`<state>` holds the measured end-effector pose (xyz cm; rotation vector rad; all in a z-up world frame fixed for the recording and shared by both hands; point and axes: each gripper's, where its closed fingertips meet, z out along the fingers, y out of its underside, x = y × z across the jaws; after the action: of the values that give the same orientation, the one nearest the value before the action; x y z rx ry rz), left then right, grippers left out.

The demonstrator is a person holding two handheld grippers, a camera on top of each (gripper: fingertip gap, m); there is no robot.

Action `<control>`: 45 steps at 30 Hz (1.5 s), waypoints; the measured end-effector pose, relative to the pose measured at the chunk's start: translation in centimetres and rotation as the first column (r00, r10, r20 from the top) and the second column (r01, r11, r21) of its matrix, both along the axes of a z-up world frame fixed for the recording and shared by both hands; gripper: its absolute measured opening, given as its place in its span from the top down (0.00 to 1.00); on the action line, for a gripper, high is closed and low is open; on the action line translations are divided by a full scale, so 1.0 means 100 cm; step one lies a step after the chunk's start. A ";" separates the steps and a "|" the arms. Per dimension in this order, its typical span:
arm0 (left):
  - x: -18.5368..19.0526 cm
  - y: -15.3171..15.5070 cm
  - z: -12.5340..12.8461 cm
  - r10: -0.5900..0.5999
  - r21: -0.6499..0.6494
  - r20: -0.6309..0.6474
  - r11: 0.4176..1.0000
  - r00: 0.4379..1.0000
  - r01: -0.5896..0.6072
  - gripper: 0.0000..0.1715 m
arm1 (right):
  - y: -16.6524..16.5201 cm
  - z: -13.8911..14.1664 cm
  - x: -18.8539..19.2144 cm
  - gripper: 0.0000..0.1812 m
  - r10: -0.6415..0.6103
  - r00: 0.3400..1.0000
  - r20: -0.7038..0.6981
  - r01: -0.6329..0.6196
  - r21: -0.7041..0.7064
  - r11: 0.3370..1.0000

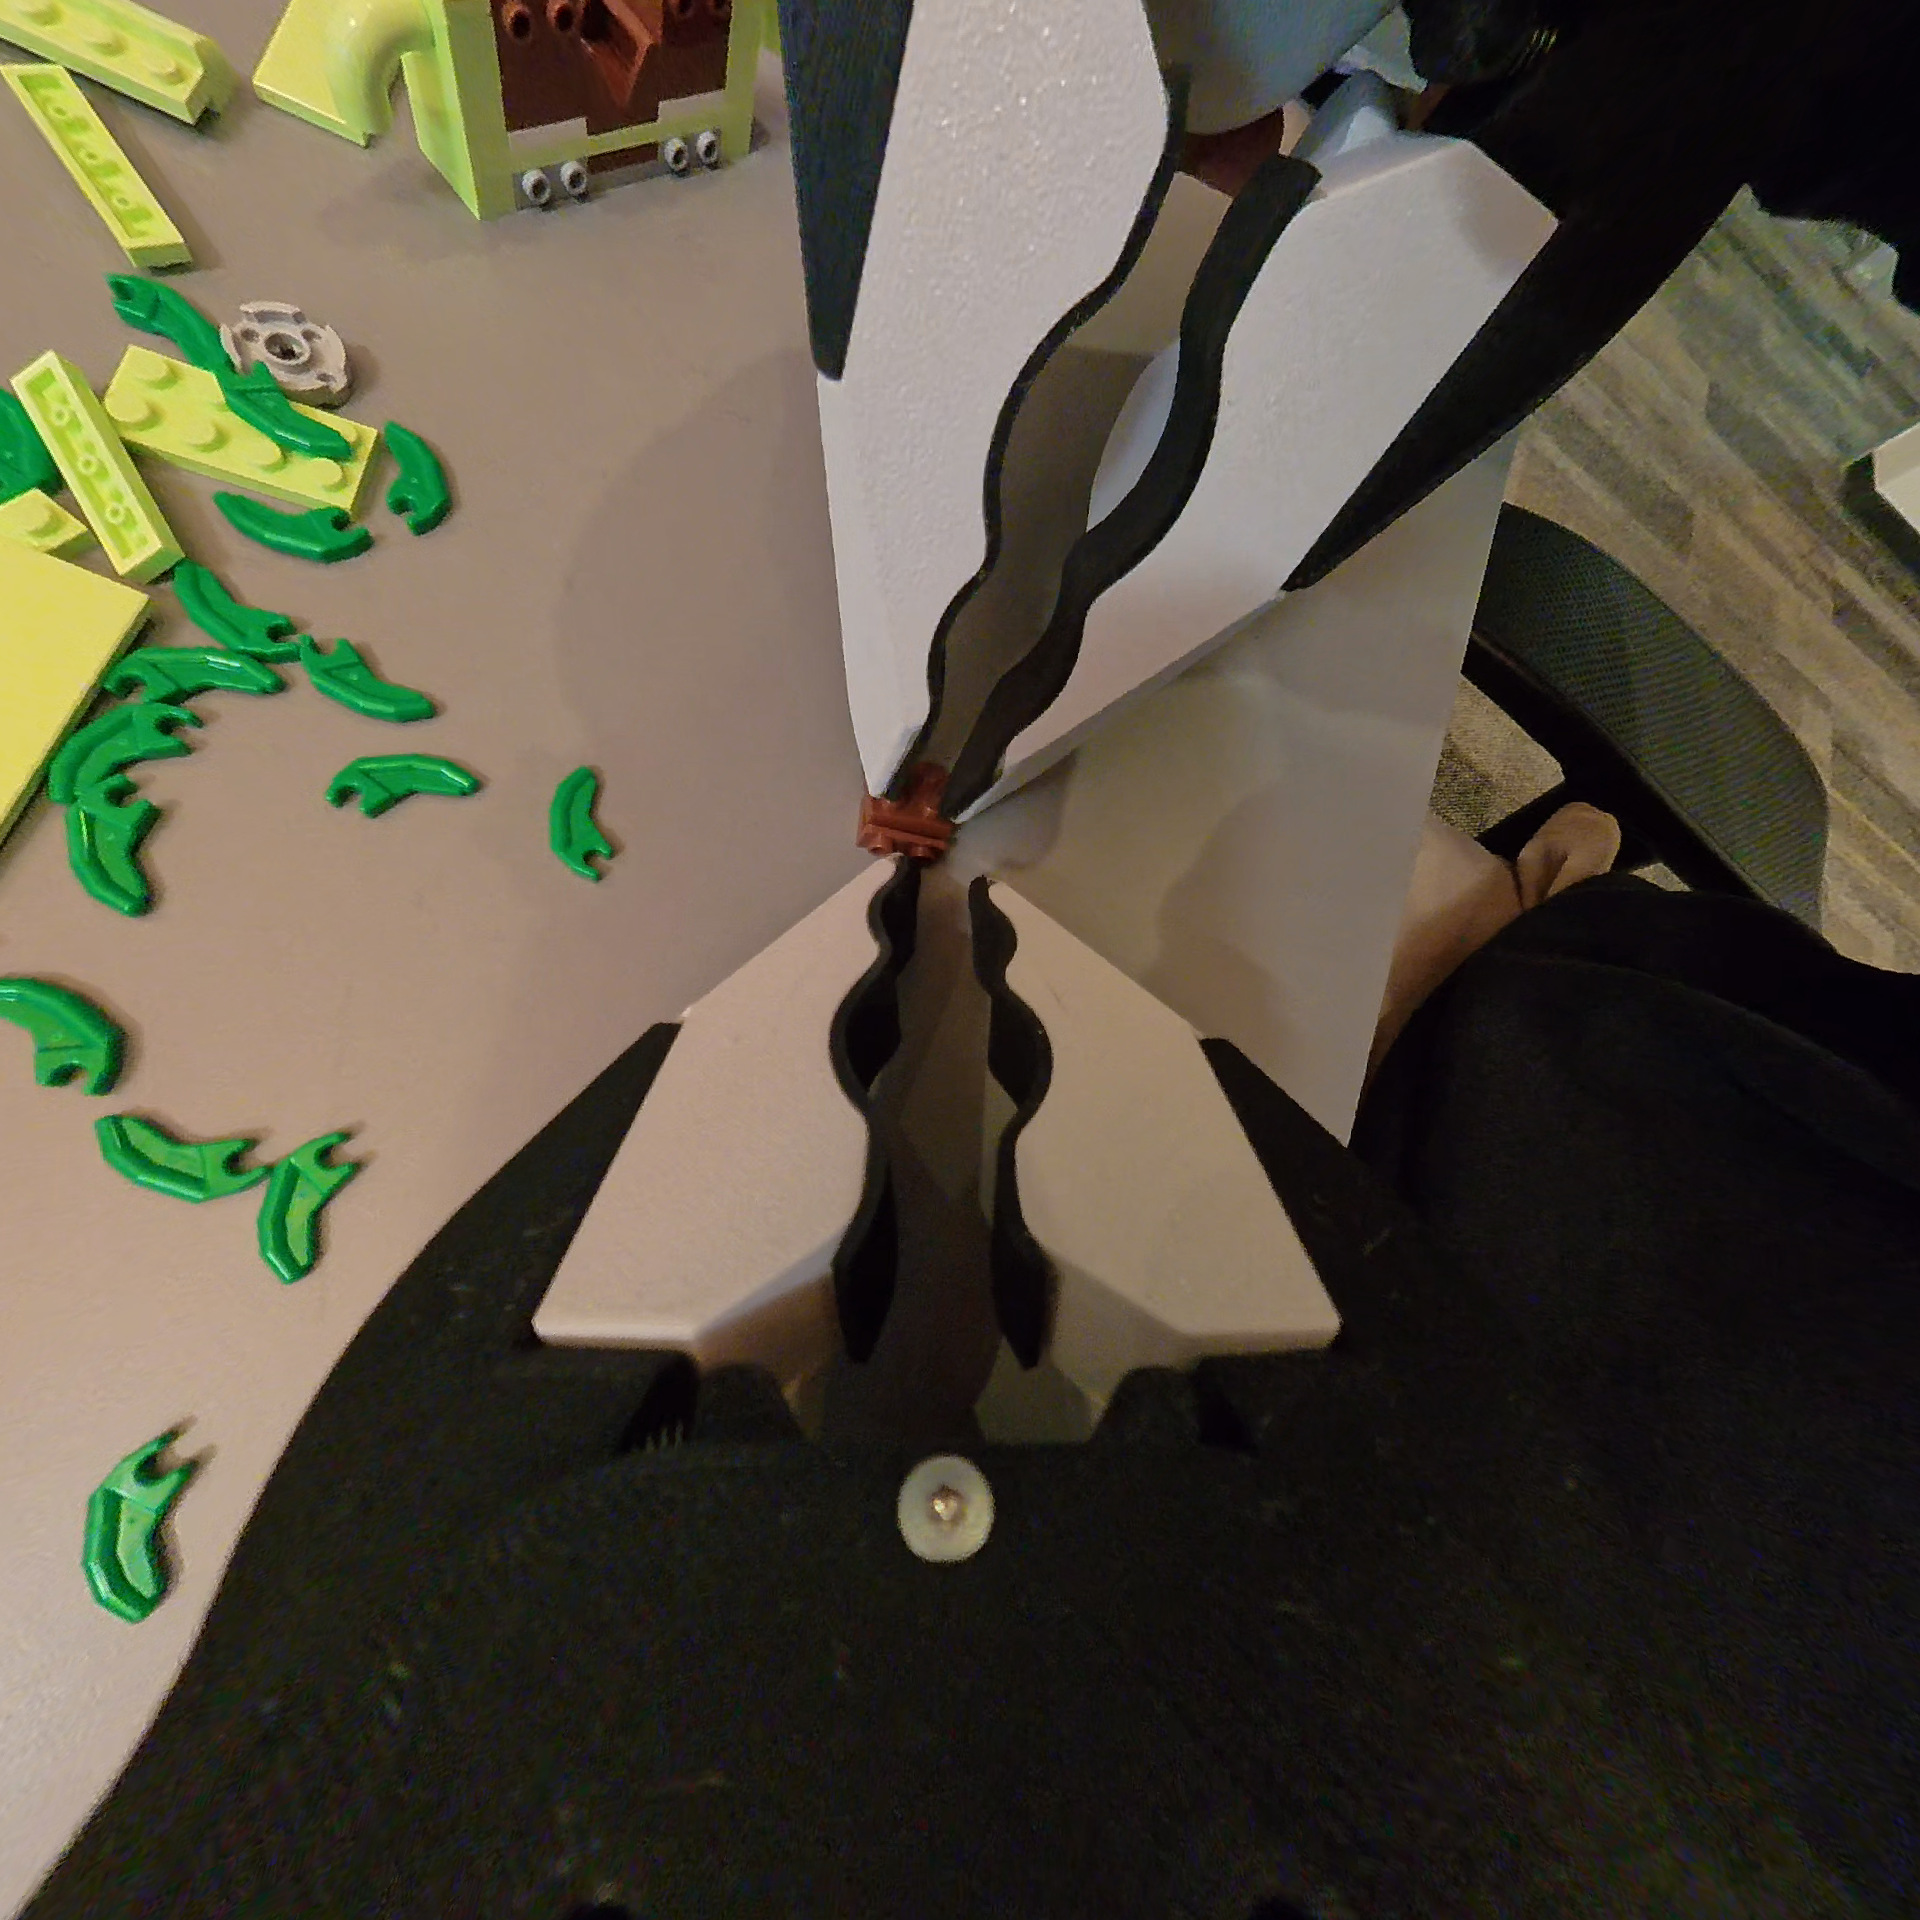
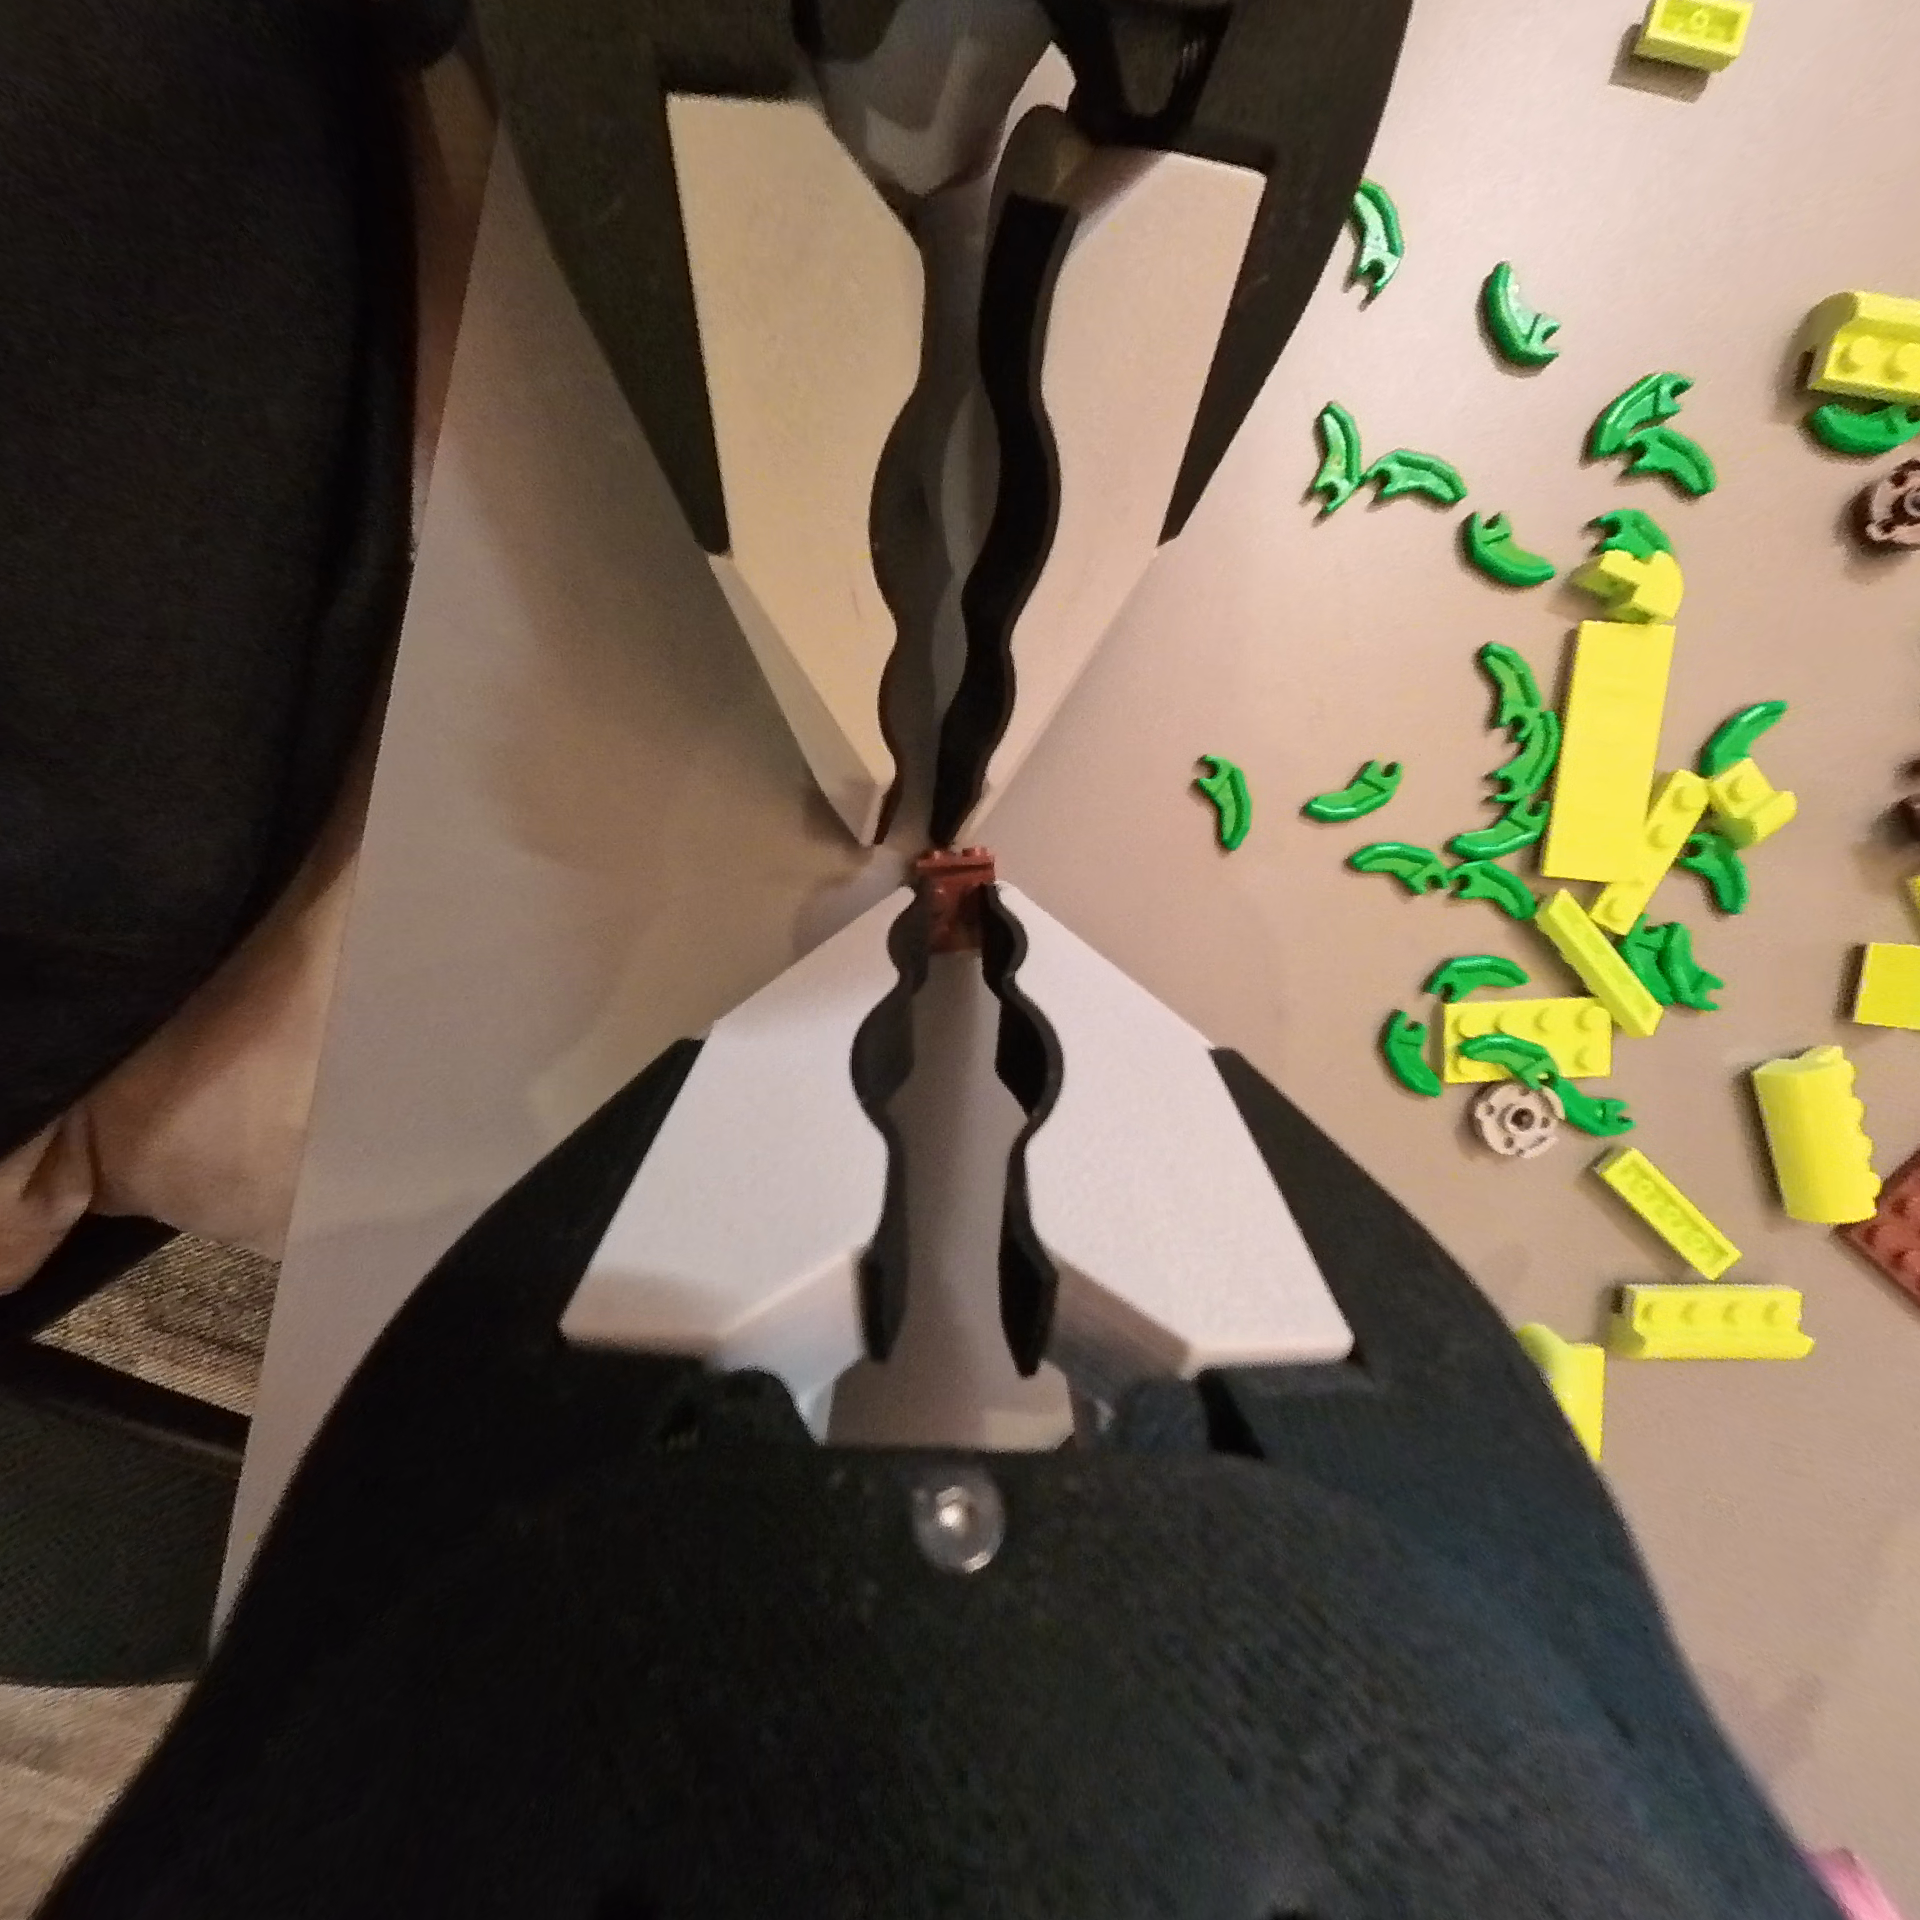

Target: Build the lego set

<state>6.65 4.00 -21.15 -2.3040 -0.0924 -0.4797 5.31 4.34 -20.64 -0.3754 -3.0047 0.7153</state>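
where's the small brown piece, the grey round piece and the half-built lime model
small brown piece (image 1: 903, 826), left wrist view, its grooved face
grey round piece (image 1: 285, 351), left wrist view, near its centre hole
half-built lime model (image 1: 470, 135), left wrist view, its left lime wall

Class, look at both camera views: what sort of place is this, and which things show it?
Probably an indoor home or office desk: a plain grey tabletop strewn with loose green leaf pieces, a mesh office chair beside it, and wood-look flooring beyond.

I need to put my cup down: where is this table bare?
Bare table runs between the leaves and the left gripper. Crowded past that: leaves heaped with lime bricks. The right gripper pinches a brown piece at the left one's tips; keep clear.
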 end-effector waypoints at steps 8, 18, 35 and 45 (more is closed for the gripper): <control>0.000 0.000 0.000 0.000 0.000 -0.009 1.000 1.000 0.000 0.95 | -0.001 0.000 0.000 0.96 -0.040 0.998 0.051 0.040 -0.012 0.999; -0.001 0.000 -0.001 0.006 -0.003 -0.015 1.000 1.000 -0.006 0.96 | -0.001 -0.001 0.000 0.96 -0.086 0.994 0.069 0.086 -0.003 0.996; -0.003 0.001 -0.001 0.028 -0.005 -0.016 1.000 0.999 -0.028 1.00 | -0.004 -0.002 0.000 0.96 -0.049 0.995 0.089 0.042 0.075 0.996; -0.003 0.001 -0.001 0.029 -0.006 -0.005 1.000 1.000 -0.029 1.00 | -0.005 -0.001 -0.001 0.93 -0.087 0.993 0.080 0.086 0.016 0.996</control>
<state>6.32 4.08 -21.26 -2.3061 -0.1247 -0.4599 5.26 3.85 -20.70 -0.5428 -3.0437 0.6902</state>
